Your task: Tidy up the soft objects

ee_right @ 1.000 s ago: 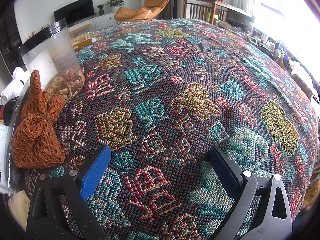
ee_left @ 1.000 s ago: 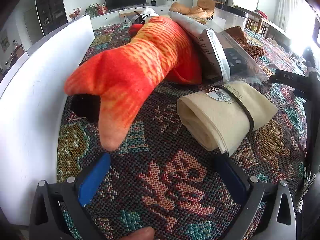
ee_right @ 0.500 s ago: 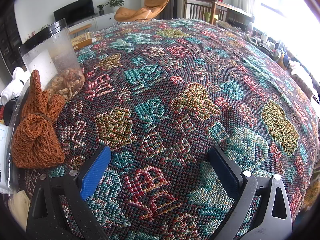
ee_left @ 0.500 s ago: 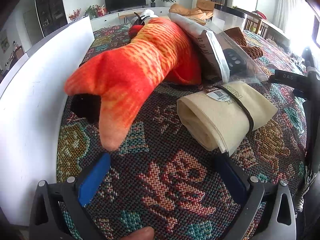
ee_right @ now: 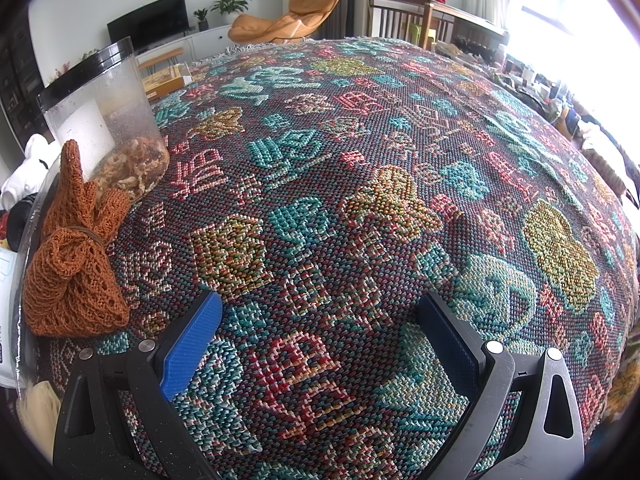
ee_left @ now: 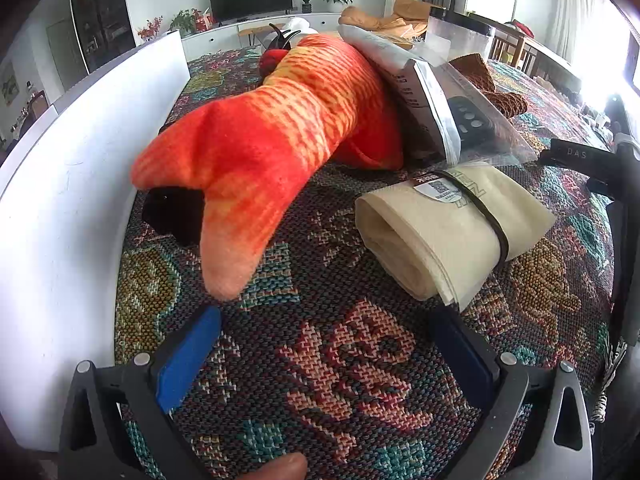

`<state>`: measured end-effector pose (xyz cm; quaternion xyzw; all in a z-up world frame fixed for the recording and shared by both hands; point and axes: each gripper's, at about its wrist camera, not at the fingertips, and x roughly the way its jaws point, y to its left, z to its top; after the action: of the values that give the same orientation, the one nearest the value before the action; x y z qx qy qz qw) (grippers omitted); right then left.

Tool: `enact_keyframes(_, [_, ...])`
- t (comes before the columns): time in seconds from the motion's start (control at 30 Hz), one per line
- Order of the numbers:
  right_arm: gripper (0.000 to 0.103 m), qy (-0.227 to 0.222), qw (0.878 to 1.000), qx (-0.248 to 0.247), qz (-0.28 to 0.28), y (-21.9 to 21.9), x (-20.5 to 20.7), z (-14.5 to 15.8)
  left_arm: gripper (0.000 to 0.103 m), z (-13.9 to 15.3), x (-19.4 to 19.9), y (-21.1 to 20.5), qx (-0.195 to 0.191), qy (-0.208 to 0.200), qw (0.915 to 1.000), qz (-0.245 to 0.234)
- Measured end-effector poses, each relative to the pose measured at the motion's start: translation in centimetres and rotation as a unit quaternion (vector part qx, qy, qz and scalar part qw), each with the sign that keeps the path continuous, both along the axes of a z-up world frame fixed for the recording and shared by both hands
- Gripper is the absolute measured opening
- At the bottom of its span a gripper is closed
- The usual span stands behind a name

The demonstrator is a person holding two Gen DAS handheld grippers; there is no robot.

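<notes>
Both tools are sitting spread wide with nothing between the jaws. Left tool (ee_left: 324, 344) is hovering low over the patterned table (ee_left: 360, 380), its left pad just short of the tail tip of the orange plush fish (ee_left: 272, 152). I'm taking the fish as the landmark: white bin wall (ee_left: 60, 220) right beside it on the left, banded cream cloth roll (ee_left: 452, 232) just to its right, plastic-bagged item (ee_left: 448, 108) leaning against its far side. Right tool (ee_right: 320, 340) is facing bare table, knitted orange pouch (ee_right: 72, 268) off to its left. My read: I'm lining up on the tail, so I should close on the thick part, not the floppy tip, to stop it slipping out.
</notes>
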<state>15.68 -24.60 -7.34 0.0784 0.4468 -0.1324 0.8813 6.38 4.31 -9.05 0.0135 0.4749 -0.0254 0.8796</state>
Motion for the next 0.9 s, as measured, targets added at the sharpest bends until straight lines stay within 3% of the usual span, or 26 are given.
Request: enact_keyframes(0.9, [0.1,0.0,1.0,0.0,0.0,0.0,0.1,0.0,0.103,-0.1,1.5,-0.2,0.002,-0.004,1.0,0.0])
